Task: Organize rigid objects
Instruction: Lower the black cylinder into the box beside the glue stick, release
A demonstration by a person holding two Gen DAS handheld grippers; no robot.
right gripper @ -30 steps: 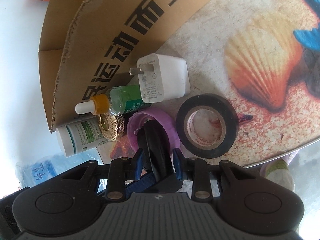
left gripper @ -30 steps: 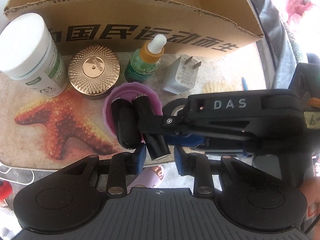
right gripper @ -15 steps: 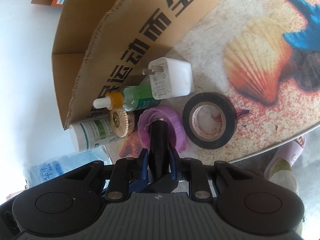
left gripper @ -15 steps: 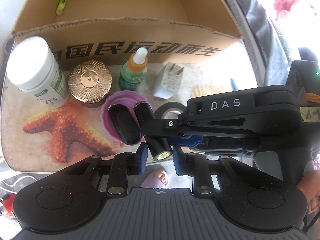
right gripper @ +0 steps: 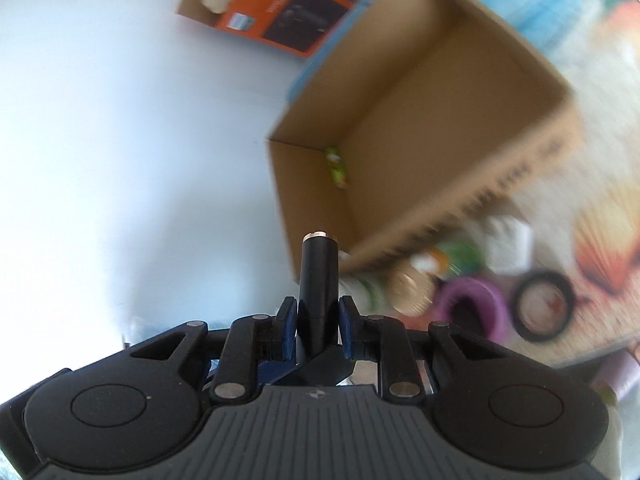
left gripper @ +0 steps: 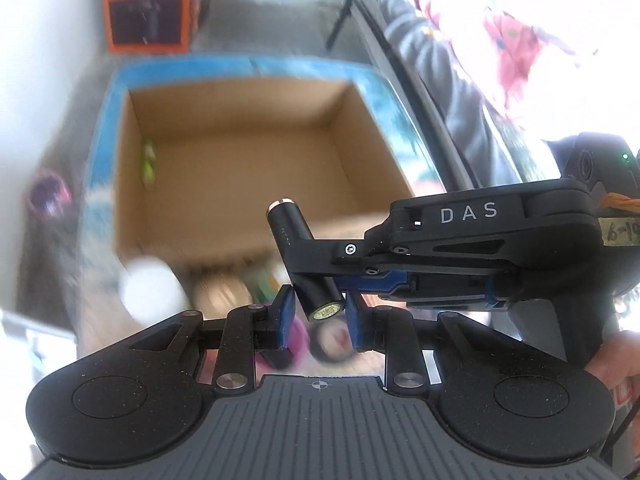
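Left gripper (left gripper: 320, 316): narrow, its blue pads flanking the black cylinder's (left gripper: 306, 264) lower end without visibly touching it. Right gripper (right gripper: 319, 330): clamped on that black cylinder, holding it above the table, near the open cardboard box (right gripper: 440, 128).

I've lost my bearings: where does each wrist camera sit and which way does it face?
Left wrist: on the left gripper, angled down into the cardboard box; shows its jaws, the right gripper crossing, a hand.
Right wrist: on the right gripper, facing the box's corner; shows its jaws.
Shared: the box and the black tube.
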